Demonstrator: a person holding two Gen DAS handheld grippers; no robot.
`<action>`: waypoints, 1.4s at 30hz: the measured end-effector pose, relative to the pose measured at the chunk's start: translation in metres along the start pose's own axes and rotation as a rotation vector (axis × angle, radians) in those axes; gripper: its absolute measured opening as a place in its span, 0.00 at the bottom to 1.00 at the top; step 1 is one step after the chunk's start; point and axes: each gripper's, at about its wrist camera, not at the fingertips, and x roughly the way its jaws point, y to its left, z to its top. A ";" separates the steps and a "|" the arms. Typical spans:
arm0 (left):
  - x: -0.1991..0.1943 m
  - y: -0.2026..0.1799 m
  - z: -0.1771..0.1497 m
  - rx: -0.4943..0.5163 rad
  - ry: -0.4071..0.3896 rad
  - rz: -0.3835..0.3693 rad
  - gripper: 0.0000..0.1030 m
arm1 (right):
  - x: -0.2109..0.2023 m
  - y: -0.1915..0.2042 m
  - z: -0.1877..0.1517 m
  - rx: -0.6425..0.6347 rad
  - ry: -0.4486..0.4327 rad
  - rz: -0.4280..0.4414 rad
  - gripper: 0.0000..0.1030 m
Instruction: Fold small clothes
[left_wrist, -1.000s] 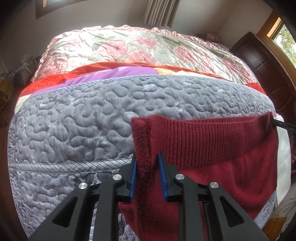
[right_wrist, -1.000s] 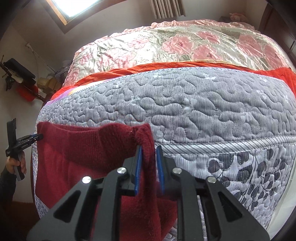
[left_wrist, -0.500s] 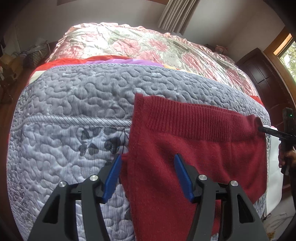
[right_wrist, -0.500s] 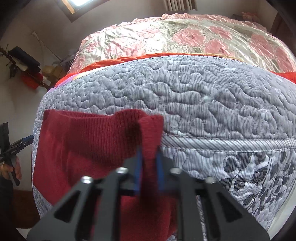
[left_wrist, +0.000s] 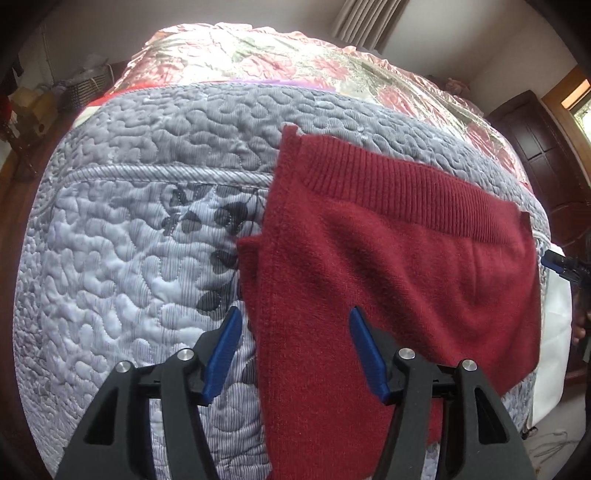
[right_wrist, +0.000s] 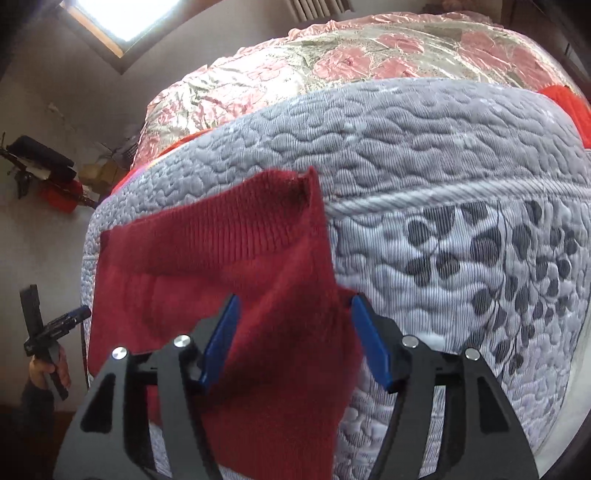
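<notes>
Red knit garment limp on bed, soft, light; best gripped at ribbed waistband corners; both grippers' fingers apart, empty.

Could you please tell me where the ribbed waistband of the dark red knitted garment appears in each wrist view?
Left wrist view: the ribbed waistband runs from upper centre down to the right edge.
Right wrist view: the same band slants from centre-top down to the left.
Shared landmark: the corded seam of the grey quilted bedspread.

A home bedroom: bed under grey quilted cover, floral satin bedspread, curtains, dark wooden wardrobe.
</notes>
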 end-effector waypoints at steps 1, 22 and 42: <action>0.005 -0.002 -0.004 0.009 0.017 0.021 0.60 | 0.002 0.003 -0.007 -0.014 0.014 -0.009 0.61; 0.002 -0.017 -0.081 -0.037 0.101 0.191 0.55 | 0.020 -0.022 -0.104 0.112 0.236 -0.031 0.48; -0.024 -0.064 -0.110 0.045 -0.038 -0.040 0.60 | 0.028 0.203 -0.160 -0.621 -0.052 -0.061 0.40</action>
